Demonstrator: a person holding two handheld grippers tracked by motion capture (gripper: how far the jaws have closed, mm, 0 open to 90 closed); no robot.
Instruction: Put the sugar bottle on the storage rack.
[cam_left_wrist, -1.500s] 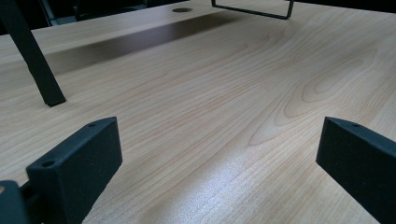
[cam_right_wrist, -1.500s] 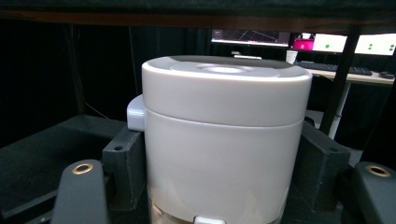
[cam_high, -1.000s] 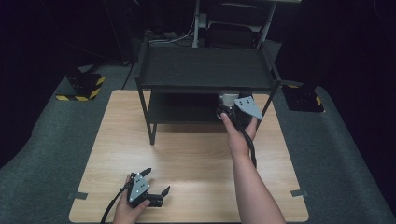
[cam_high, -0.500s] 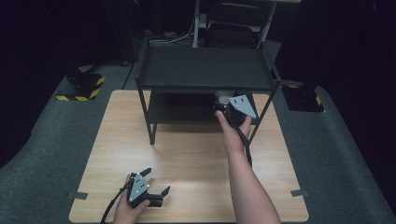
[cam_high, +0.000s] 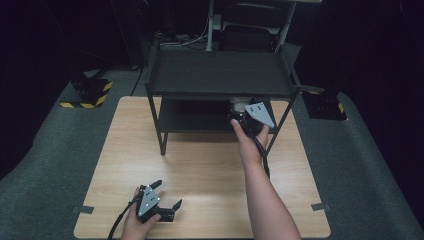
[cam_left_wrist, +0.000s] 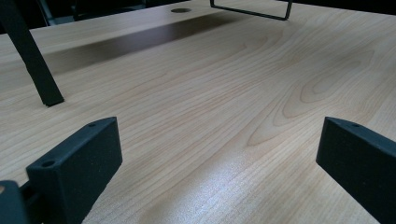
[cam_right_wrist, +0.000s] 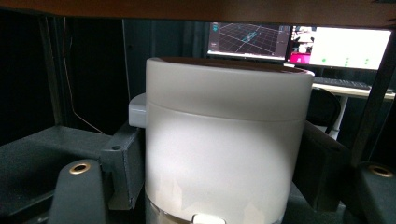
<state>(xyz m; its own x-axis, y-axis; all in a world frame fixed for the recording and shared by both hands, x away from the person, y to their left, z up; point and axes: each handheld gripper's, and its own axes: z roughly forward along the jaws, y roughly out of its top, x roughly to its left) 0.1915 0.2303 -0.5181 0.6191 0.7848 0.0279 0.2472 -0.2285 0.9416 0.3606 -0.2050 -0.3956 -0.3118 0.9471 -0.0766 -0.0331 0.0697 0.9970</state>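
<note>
One wooden table (cam_high: 200, 165), one black two-tier rack (cam_high: 220, 75); right tool (cam_high: 246, 116) clamping one white canister (cam_right_wrist: 224, 140), left tool (cam_high: 162, 200) wide, empty.

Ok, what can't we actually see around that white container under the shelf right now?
- Container base: cut off by the bottom edge of the right gripper view, so whether it rests on the lower shelf is unclear.
- Most of the container: hidden in the high view by the top shelf and right tongs.
- Its contents: hidden by its opaque wall.

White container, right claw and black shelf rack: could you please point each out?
White container (cam_right_wrist: 228, 140), right gripper view, front wall.
Right claw (cam_high: 248, 118), high view, claw body.
Black shelf rack (cam_high: 220, 74), high view, top shelf.
</note>
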